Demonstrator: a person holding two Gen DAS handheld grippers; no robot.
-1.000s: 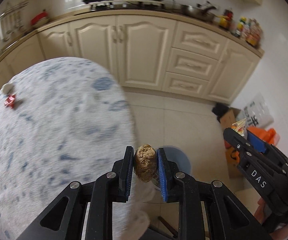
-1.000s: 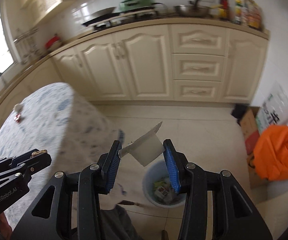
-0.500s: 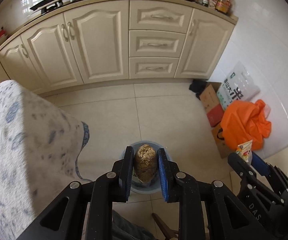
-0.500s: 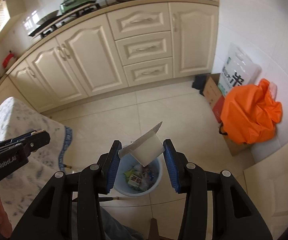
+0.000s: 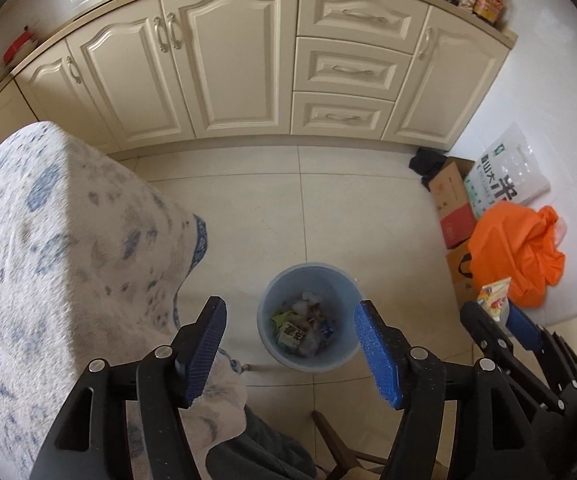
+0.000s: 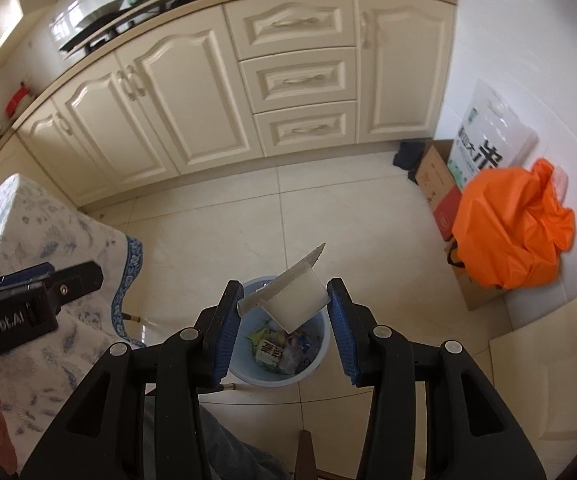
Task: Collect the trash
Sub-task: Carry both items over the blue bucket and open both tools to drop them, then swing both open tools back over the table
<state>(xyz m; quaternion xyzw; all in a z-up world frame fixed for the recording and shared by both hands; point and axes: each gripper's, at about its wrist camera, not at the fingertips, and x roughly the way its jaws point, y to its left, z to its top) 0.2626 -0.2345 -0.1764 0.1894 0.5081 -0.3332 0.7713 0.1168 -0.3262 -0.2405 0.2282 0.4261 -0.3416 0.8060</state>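
Observation:
A light blue bin (image 5: 311, 316) stands on the tiled floor with several wrappers inside. My left gripper (image 5: 288, 316) hangs straight above it, its jaws opening and nothing between them. The brown lump it carried is out of sight. My right gripper (image 6: 284, 298) is shut on a white opened packet (image 6: 294, 298), held over the same bin (image 6: 280, 350). In the left wrist view the right gripper (image 5: 492, 312) shows at the right edge with the packet (image 5: 494, 294) in it. The left gripper's body (image 6: 28, 300) shows at the left of the right wrist view.
A table under a blue-patterned white cloth (image 5: 60, 264) fills the left. Cream cabinets (image 5: 248, 64) line the far wall. An orange bag (image 6: 516, 228), cardboard boxes (image 6: 438, 188) and a white sack (image 6: 488, 140) stand by the right wall. A wooden chair part (image 5: 336, 444) and a person's trouser leg (image 5: 256, 456) are below.
The left gripper swung from the table to above the bin, then its jaws parted and the brown lump left them. The right gripper came over the bin too, still holding the packet.

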